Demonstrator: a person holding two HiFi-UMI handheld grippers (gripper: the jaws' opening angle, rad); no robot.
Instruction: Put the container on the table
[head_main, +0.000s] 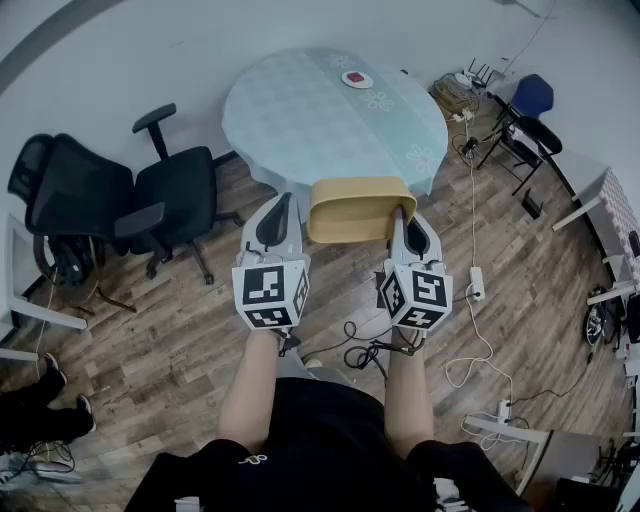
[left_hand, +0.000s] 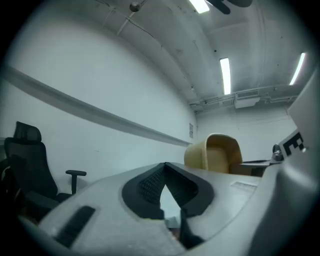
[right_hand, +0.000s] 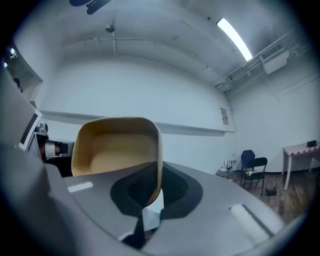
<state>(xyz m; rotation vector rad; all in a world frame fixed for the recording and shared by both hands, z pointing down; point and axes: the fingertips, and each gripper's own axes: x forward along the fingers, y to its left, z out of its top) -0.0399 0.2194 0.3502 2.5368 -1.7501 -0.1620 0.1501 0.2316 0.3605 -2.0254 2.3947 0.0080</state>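
Tan container (head_main: 355, 212) rim pinched by right gripper (head_main: 403, 215), left gripper (head_main: 277, 218) beside it, jaws seemingly together, empty

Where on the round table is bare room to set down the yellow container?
Nearly all of the table is bare: the near half and the left side, bordered only by its own edge. Only the far edge is occupied, by a small red-and-white object. The container in the right hand-held gripper would likely fit on the near half.
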